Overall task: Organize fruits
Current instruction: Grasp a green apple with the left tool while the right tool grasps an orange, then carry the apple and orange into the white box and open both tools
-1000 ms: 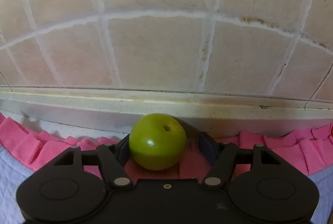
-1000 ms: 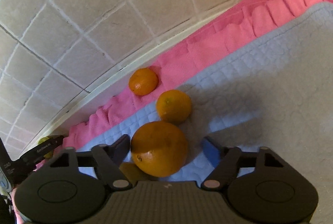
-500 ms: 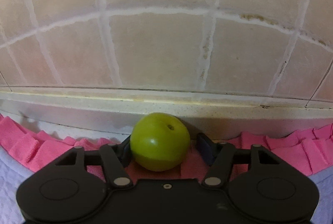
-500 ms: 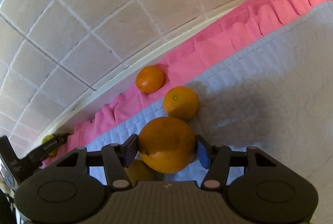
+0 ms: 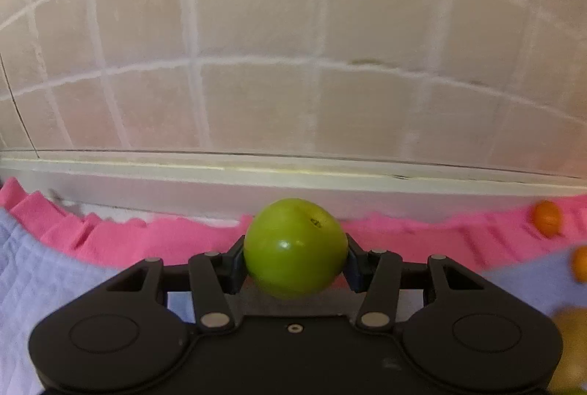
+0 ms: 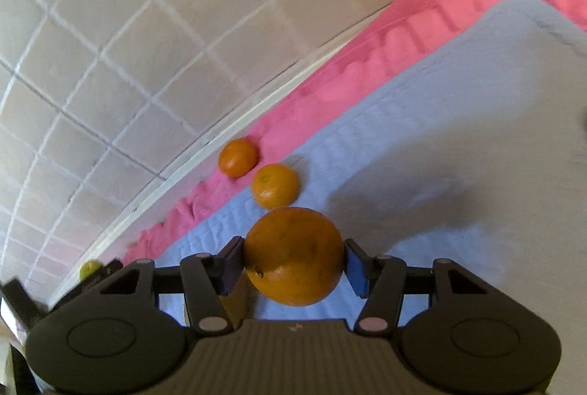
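Two grippers each hold a piece of fruit over the quilted cloth. The left gripper [image 5: 295, 257] has just been closing its jaws, and they are now clamped on a green apple [image 5: 295, 247], one pad pressed to each side of it. The apple sits in front of the pink ruffled border [image 5: 121, 241] of the pale blue quilted cloth [image 5: 44, 281], and behind that runs a white ledge [image 5: 293, 180] at the foot of the tiled wall [image 5: 256, 28]. Off to the right in that view, two small oranges show at the edge, blurred.

The right gripper [image 6: 294, 263] has its jaws clamped on a large orange [image 6: 294, 255], which fills the gap between the pads. Its jaws had been closing a moment ago and have settled on the fruit. Just beyond it a small orange [image 6: 275, 185] rests on the blue quilting, and another small orange [image 6: 237, 157] lies just beside it on the pink border, close to the wall. Something yellowish shows under the right gripper's left finger, too hidden to name. Far to the left in this view, a bit of the green apple peeks out beside the other gripper's dark body.
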Action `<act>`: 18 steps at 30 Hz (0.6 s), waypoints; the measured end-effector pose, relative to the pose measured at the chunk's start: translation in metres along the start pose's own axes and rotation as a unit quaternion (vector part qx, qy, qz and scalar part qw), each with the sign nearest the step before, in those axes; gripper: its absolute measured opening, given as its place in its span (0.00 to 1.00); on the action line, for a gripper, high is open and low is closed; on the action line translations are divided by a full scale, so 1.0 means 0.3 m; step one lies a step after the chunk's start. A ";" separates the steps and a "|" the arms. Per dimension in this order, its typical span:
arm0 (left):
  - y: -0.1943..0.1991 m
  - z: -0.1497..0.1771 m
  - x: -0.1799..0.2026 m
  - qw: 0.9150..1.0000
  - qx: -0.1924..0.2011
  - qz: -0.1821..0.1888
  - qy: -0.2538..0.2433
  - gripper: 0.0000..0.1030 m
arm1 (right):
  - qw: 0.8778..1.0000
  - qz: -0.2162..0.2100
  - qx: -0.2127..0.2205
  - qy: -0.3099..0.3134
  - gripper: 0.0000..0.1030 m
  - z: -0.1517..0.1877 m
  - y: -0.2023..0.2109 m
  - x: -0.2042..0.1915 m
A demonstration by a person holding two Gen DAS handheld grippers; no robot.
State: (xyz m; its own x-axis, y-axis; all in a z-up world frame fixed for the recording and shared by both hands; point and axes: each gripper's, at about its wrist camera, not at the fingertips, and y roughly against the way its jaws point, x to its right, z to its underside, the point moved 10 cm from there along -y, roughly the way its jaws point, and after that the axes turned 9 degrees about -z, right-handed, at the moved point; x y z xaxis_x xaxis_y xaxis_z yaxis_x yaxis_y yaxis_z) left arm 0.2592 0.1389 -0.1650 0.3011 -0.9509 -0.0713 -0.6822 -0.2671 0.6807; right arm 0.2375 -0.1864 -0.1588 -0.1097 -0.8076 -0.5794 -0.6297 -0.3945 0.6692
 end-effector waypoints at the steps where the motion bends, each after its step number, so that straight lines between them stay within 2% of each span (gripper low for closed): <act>1: 0.039 0.008 0.013 1.000 0.001 0.010 -0.001 0.58 | 1.000 0.000 0.005 -0.003 0.57 -0.002 0.030 0.012; 5: 0.186 0.032 0.098 0.999 0.009 0.037 -0.028 0.58 | 0.999 -0.001 0.030 -0.026 0.57 -0.001 0.141 0.065; 9: 0.319 0.003 0.248 0.995 0.032 0.075 -0.061 0.58 | 0.997 -0.009 0.051 -0.050 0.57 0.012 0.274 0.123; 14: 0.503 -0.043 0.458 0.984 0.067 0.138 -0.088 0.58 | 0.992 -0.002 0.103 -0.068 0.57 0.023 0.463 0.208; 18: 0.650 -0.058 0.654 0.969 0.086 0.206 -0.109 0.58 | 0.987 0.001 0.138 -0.084 0.57 0.038 0.608 0.280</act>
State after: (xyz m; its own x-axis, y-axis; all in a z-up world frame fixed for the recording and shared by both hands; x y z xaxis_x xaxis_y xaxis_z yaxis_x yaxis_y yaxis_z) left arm 0.1969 -0.0971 -0.0335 -0.1560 -0.9876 0.0152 -0.8213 0.1382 0.5534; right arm 0.1047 -0.3212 -0.0906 -0.2226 -0.7155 -0.6622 -0.8127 -0.2390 0.5314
